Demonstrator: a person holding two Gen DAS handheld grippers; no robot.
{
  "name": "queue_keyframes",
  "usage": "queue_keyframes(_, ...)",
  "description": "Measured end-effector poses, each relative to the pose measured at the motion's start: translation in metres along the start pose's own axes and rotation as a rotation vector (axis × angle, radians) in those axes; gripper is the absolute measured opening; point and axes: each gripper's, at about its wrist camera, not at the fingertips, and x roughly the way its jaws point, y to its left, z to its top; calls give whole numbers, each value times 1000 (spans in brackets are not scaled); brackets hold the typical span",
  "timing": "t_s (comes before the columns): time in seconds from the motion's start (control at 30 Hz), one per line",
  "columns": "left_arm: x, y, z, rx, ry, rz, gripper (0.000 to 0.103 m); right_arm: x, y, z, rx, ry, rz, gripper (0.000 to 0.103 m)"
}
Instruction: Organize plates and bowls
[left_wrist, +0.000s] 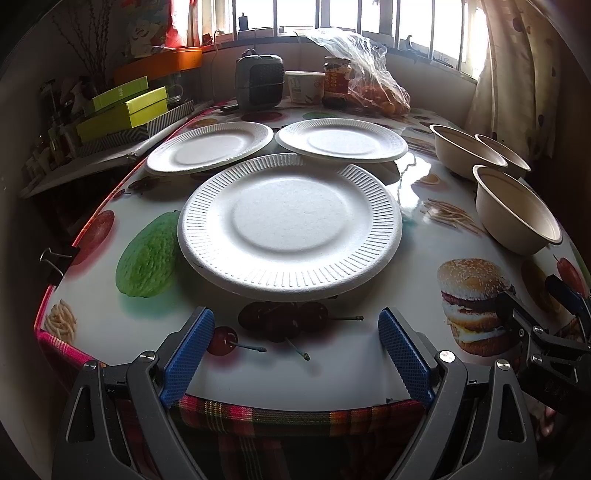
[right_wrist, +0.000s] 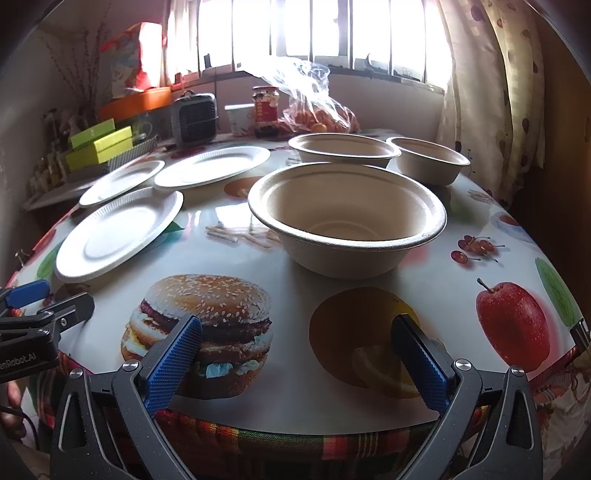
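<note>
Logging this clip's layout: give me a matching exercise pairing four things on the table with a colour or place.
Things:
1. nearest plate
2. nearest bowl
3. jar
4. stacked boxes

Descriptions:
A. tan, right side of the table
B. lime green, off the table's left edge
C. white, ahead of the open left gripper
D. red label, far end by the window

Pairs: 1-C, 2-A, 3-D, 4-B

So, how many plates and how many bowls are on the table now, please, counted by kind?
White plates: 3
Beige bowls: 3
Total: 6
</note>
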Motion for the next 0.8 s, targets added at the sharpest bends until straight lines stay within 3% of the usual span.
queue_keyframes(0.8, -2, -2, 0, 6, -4, 5, 91, -1, -1, 0, 9, 0, 4, 103)
